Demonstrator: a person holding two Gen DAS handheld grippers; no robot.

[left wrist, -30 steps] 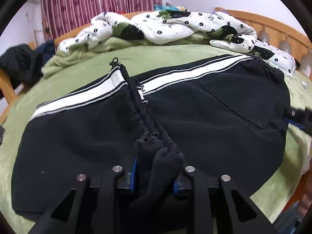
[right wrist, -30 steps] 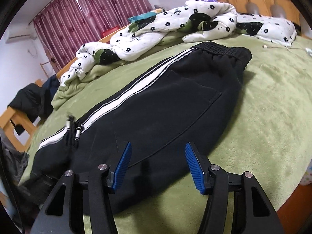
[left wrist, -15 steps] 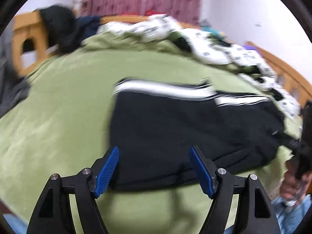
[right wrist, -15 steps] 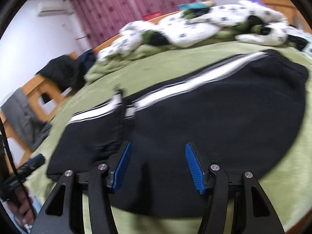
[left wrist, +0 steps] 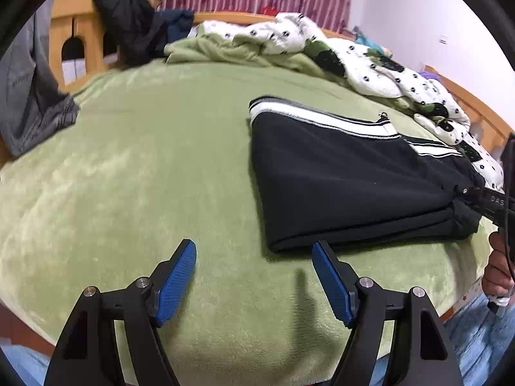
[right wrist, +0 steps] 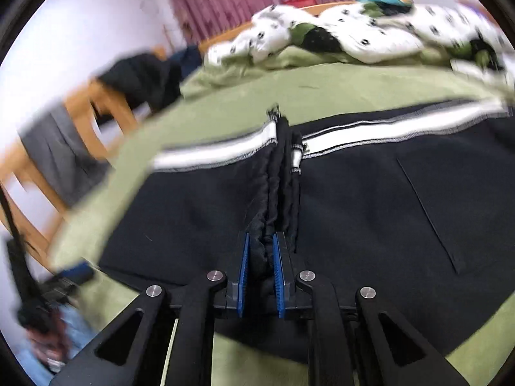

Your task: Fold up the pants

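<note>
Right wrist view: right gripper (right wrist: 260, 265) clamped on the bunched cuffs of soft, limp pants (right wrist: 370, 199) (likely slump-prone); left gripper (left wrist: 254, 278) apart, empty.

Green bed (left wrist: 145, 167), black pants (left wrist: 338, 180), quilt (left wrist: 370, 64)

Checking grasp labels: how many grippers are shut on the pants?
1. The right gripper is shut on the pants at the bunched cuffs; the left gripper is open over the green blanket.
</note>
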